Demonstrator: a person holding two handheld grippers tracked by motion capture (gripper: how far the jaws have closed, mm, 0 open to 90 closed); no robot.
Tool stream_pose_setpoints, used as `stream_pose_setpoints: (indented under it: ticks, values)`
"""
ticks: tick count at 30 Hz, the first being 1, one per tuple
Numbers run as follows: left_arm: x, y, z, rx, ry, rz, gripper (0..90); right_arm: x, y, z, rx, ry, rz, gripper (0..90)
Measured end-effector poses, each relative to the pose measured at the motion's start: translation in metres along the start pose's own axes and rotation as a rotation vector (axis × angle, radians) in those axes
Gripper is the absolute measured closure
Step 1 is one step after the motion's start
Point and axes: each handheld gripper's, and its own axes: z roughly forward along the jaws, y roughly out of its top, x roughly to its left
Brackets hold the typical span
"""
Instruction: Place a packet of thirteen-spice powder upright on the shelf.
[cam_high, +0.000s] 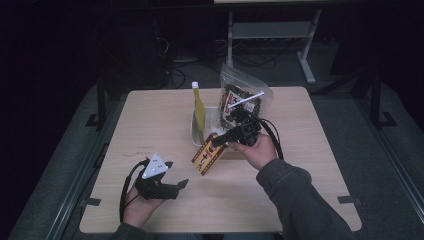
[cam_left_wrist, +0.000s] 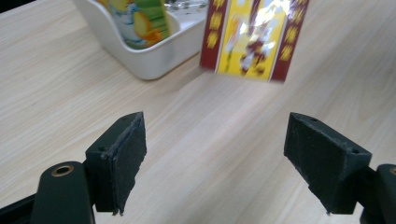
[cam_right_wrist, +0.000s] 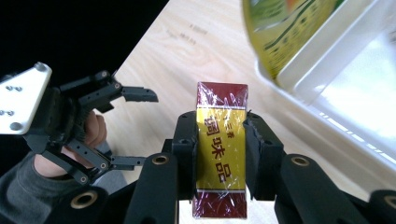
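Red-yellow packet (cam_right_wrist: 221, 154) clamped between right claw (cam_right_wrist: 219, 154) pads, held above bench (cam_high: 300, 150), just beside white tray (cam_high: 212, 120) holding yellow bottle (cam_high: 199, 107). Left claw (cam_left_wrist: 224, 158) wide open, empty, facing packet, apart from it.

Both grippers are black. The left gripper (cam_high: 175, 175), lower left in the high view, carries a grey three-cornered plate with small screws and trails a black cable; brass-ringed holes dot the right gripper (cam_right_wrist: 220, 154). The sleeves are dark grey.
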Motion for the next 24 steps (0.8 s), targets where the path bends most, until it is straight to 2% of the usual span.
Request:
stream_pose_setpoints:
  ticks: [5, 13, 24]
  values:
    - [0.008, -0.005, -0.003, 0.001, 0.012, -0.019, 20.4, 0.0, 0.006, -0.008, -0.002, -0.05, 0.002, 68.4]
    - [0.015, -0.009, -0.006, -0.004, 0.027, -0.042, 20.4, -0.005, 0.018, -0.022, -0.044, -0.127, 0.028, 68.4]
    - [0.023, -0.014, -0.01, -0.006, 0.046, -0.06, 20.4, -0.009, 0.038, -0.023, -0.077, -0.238, 0.068, 68.4]
